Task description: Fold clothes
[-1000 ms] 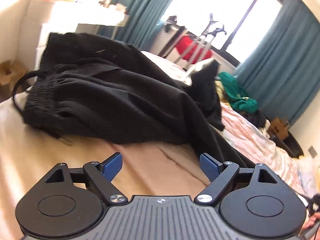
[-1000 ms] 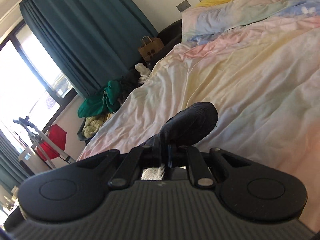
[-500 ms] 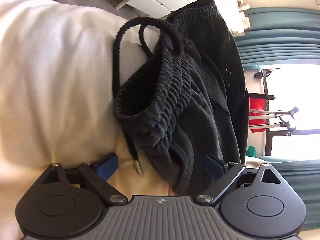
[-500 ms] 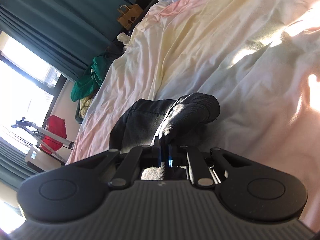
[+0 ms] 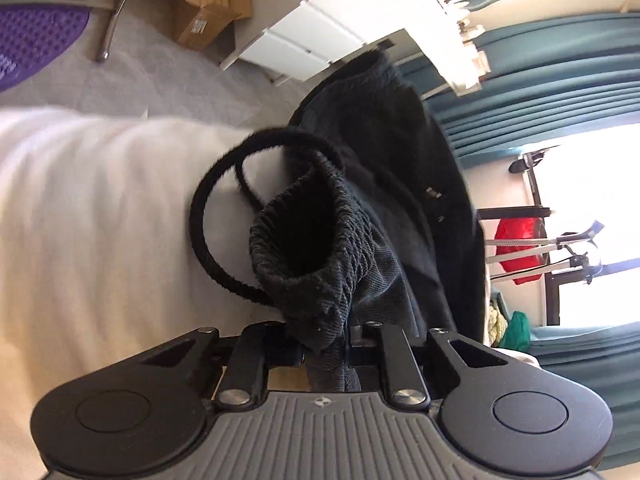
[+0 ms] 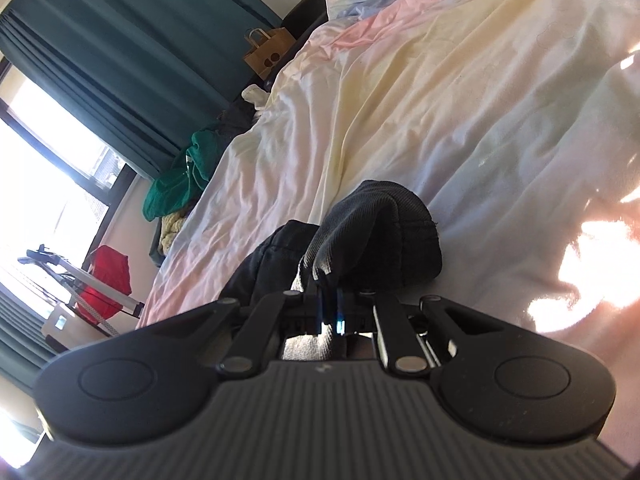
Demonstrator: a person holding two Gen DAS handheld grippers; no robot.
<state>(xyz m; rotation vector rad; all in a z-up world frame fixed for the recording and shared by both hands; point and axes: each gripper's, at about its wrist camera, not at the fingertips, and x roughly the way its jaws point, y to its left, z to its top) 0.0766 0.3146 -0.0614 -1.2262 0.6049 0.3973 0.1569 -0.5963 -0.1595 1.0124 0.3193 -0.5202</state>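
Observation:
A pair of black trousers (image 5: 384,216) with a ribbed elastic waistband (image 5: 320,264) and a looped drawstring (image 5: 204,216) lies on the pale bedsheet (image 5: 100,216). My left gripper (image 5: 326,354) is shut on the waistband's near edge, and the cloth hides its fingertips. In the right wrist view, my right gripper (image 6: 330,312) is shut on the hem end of a black trouser leg (image 6: 380,236), which bunches over the pastel duvet (image 6: 440,100). A further fold of the black cloth (image 6: 264,264) trails to the left.
Beyond the bed edge are grey floor, a cardboard box (image 5: 208,8), a white drawer unit (image 5: 304,44) and a purple mat (image 5: 32,28). Teal curtains (image 6: 100,52), a red item on a metal stand (image 6: 108,276), green clothes (image 6: 180,184) and a paper bag (image 6: 268,50) line the window side.
My left gripper swung round to the waistband end, moved in and shut on it; it was open before. My right gripper stayed shut on the leg hem and shifted slightly.

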